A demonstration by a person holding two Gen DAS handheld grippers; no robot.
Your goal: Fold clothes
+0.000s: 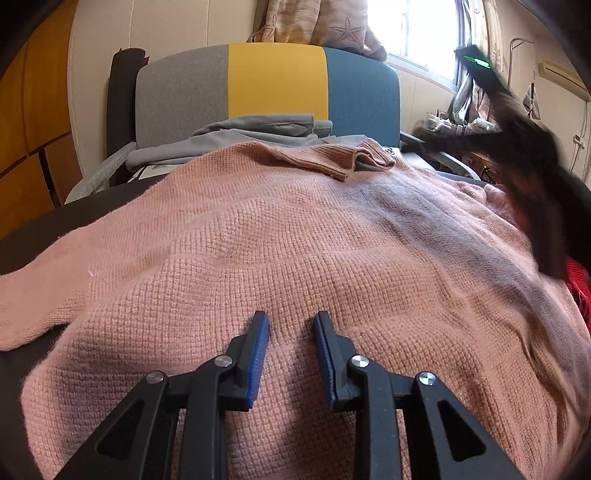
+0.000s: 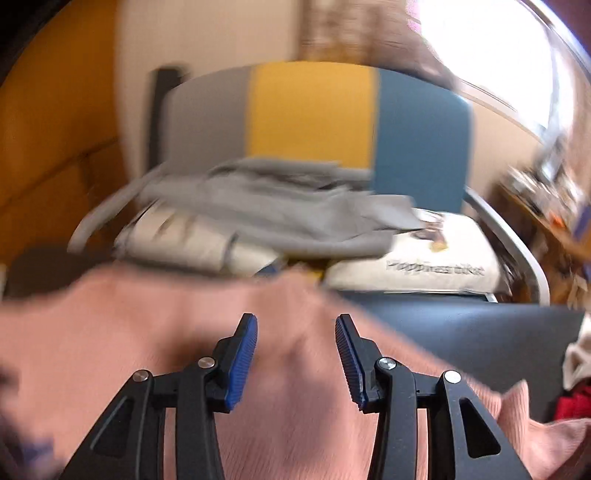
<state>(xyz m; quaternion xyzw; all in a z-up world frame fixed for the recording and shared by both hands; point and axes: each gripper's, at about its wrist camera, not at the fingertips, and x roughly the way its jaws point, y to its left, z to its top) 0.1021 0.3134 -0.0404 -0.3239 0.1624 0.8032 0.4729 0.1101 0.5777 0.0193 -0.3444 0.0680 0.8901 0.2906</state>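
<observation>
Below, a pink knitted sweater [image 1: 295,236] lies spread flat; left gripper [image 1: 291,321] and right gripper [image 2: 295,323] both spread, holding nothing.

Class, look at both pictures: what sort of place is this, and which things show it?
Probably a lived-in room at home: a curtained window, a grey, yellow and blue chair piled with grey clothes, and a pink knitted sweater.

The sweater [image 1: 295,240] lies spread before the chair [image 1: 266,88], on whose seat folded clothes [image 1: 236,144] rest.
</observation>
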